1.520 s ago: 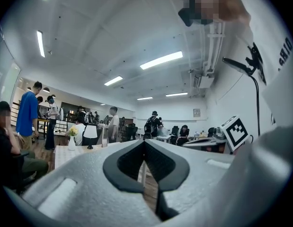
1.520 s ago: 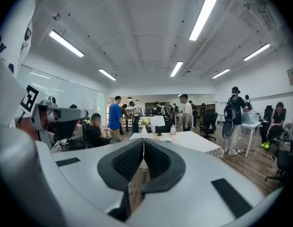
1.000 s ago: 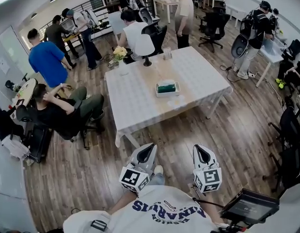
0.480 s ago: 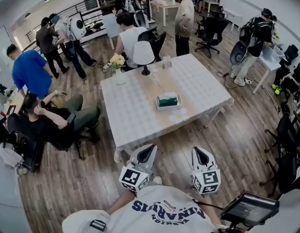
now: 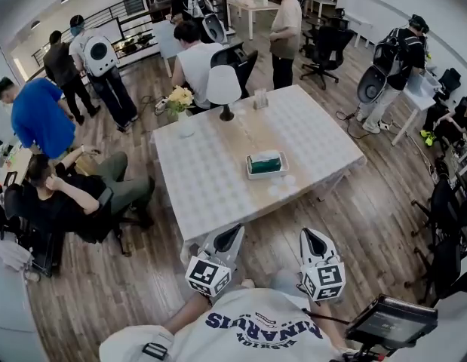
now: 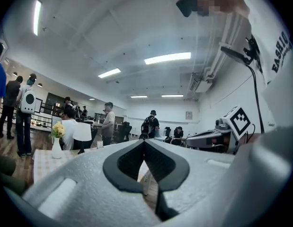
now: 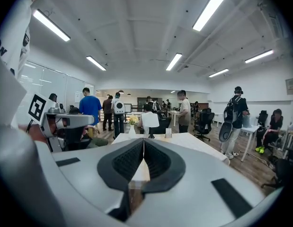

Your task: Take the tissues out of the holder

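The big worktop under its pale checked cloth (image 5: 210,179) stands ahead of me, well apart from both hands. Near its middle sits the white rectangular tissue holder (image 5: 267,176), with the green-topped tissues (image 5: 265,161) lying inside it, untouched. My left gripper (image 5: 231,232) and right gripper (image 5: 311,236) hang low by my chest, fingers pressed together on both, with nothing between them (they must open before any grab). The risk, as I judge it, is that the holder looks light and loose. A one-handed pull could drag it along, and a deep pinch could tear out a clump.
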The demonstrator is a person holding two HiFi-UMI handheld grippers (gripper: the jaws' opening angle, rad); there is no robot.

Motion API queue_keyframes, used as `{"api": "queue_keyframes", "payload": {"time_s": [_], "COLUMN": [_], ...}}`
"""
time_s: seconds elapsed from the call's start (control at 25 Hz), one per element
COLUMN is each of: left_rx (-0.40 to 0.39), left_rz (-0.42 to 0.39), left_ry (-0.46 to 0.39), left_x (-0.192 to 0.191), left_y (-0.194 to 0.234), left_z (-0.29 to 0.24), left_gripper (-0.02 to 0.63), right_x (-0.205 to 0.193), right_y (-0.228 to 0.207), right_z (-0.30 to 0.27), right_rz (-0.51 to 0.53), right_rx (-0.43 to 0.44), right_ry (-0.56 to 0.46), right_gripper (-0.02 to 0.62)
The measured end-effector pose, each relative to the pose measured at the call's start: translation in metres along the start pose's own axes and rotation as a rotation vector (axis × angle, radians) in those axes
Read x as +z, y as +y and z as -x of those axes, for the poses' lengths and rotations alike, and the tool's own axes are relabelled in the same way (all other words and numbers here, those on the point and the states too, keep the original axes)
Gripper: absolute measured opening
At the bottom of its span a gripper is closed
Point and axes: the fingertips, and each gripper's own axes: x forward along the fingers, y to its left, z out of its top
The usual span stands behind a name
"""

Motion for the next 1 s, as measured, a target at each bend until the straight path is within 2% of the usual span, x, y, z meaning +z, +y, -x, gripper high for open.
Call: {"api": "queue_keyframes", "payload": {"time_s": [0.24,0.52,0.8,1.0], "left_rx": [0.03,0.082,0.166,0.206], "left_rz": [0.035,0.035,0.034,0.011], "left_ry": [0.01,0.032,0.034,0.03], "left_x": [-0.014,-0.02,-0.013,-0.006], "left_y": [0.02,0.043,0.076,0.103], "left_z": [-0.01,-0.034,-0.102,-0.16], "left_gripper": [0.003,0.003,0.003,0.003], "right_x": [0.005,0.01,0.026,0.046], "right_y": [-0.006,-0.022,-0.077,-0.12], "right_z": [-0.029,-0.072,-0.142,-0.196], "right_rz": [0.014,0.021,0.02,0.075], "right_rx": [0.013,0.064,0.125,0.14], "right_ry": [0.002,0.007,-0.004,-0.047], "right_gripper": [0.009,0.009,0.009,0.009]}}
